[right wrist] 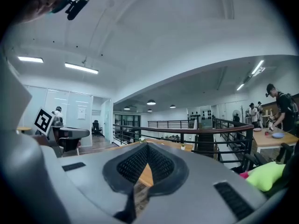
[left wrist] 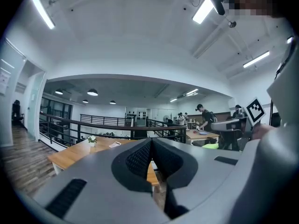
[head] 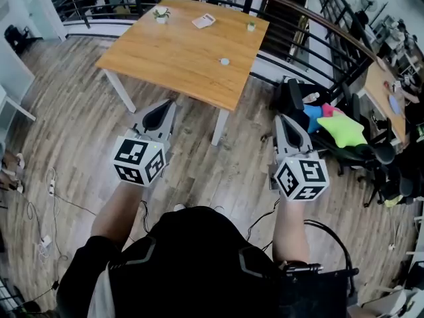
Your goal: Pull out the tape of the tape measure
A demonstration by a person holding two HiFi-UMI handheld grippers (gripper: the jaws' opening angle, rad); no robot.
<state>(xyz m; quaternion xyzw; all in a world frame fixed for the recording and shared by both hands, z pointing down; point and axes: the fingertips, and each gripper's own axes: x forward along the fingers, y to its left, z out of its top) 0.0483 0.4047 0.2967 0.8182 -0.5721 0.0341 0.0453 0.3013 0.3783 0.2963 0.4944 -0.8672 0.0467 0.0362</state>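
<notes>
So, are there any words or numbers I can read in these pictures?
No text can be read anywhere.
Left cube on the left gripper: black-and-white squares, no letters.
Right cube on the right gripper: the same, no letters.
White flat thing on the table: too small to read.
Paper on the glass wall: too blurred to read.

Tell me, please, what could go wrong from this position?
The left gripper and right gripper are both shut and empty, short of the wooden table; reaching without opening could knock things aside.
The small round object on it is too small to identify, so the wrong item may be picked.
Floor cables could trip the person.
</notes>
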